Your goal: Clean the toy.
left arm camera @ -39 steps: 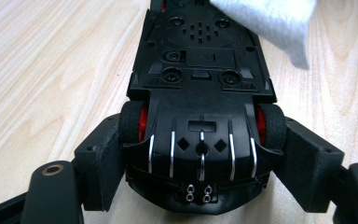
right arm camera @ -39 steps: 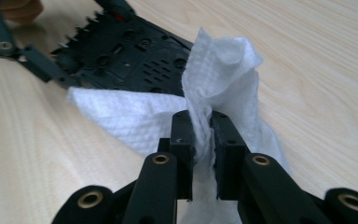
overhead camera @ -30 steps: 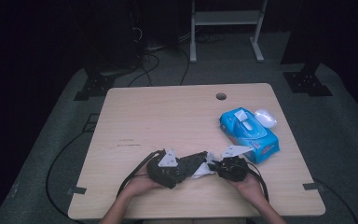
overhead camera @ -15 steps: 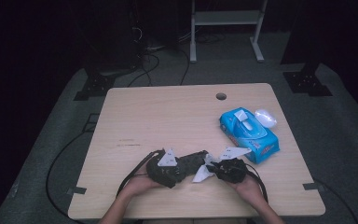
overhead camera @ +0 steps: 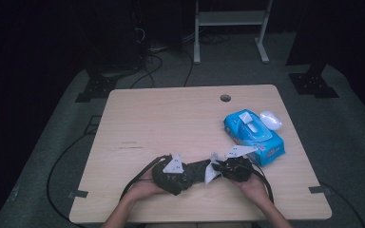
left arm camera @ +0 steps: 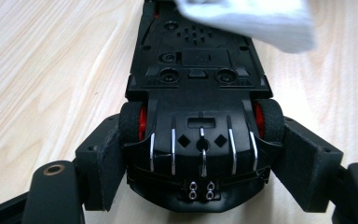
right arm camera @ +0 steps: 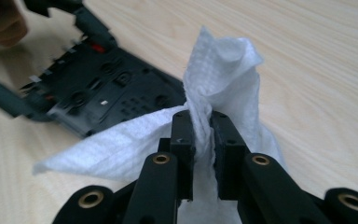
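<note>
Left gripper point(left arm camera: 200, 154): clamped on upturned toy car point(left arm camera: 198, 93), rigid, light; hold its sides.
Right gripper point(right arm camera: 200, 135): pinching wet wipe point(right arm camera: 214, 70), soft, at 3 o'clock.

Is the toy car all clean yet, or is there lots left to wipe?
Done: a white wipe is out of the blue pack. In hand: the left gripper clamps the upside-down toy car, and the right gripper pinches the wipe on its underside. Left: how much is clean, I cannot tell.
</note>
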The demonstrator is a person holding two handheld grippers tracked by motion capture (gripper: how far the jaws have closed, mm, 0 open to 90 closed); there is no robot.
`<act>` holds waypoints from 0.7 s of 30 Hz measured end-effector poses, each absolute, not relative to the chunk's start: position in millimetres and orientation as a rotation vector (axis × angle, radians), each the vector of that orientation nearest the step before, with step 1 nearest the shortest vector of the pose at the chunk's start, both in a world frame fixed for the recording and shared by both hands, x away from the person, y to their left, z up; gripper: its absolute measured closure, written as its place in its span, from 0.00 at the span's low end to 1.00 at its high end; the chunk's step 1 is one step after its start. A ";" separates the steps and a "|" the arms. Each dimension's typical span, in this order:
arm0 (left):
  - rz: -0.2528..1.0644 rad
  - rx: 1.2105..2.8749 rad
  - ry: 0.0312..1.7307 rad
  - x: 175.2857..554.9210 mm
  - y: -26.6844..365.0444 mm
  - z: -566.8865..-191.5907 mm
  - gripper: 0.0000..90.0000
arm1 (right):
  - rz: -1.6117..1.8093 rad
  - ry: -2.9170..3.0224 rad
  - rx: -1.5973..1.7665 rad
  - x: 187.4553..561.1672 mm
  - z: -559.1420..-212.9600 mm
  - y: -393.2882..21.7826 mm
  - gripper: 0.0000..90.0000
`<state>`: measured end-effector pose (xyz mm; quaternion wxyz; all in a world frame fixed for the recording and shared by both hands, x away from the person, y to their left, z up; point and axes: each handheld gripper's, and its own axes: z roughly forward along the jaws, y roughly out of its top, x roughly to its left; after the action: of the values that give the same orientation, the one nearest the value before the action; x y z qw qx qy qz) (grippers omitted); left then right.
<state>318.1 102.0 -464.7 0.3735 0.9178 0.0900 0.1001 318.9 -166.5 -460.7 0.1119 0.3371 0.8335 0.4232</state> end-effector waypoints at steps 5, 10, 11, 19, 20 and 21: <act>0.231 2.351 0.181 312.5 96.5 -465.2 0.27 | 1.262 2.415 0.984 318.4 -459.3 -161.7 0.89; 0.219 2.342 0.202 315.6 101.5 -464.2 0.27 | 1.208 2.406 1.025 323.7 -461.2 -168.7 0.89; 0.219 2.342 0.202 315.6 101.5 -464.2 0.27 | 1.200 2.403 1.039 324.8 -461.9 -172.2 0.89; 0.240 2.341 0.273 321.3 109.4 -467.2 0.27 | 1.196 2.441 0.970 310.3 -455.5 -163.5 0.90; 0.248 2.335 0.284 321.6 110.6 -466.3 0.27 | 1.181 2.451 0.978 311.4 -457.0 -165.1 0.90; 0.261 2.340 0.290 322.0 111.8 -465.6 0.27 | 1.166 2.455 0.991 313.0 -458.4 -167.7 0.90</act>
<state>322.0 111.8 -465.6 0.3754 0.9143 0.1132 0.1018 313.0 -167.7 -458.4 0.1240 0.3400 0.8420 0.4000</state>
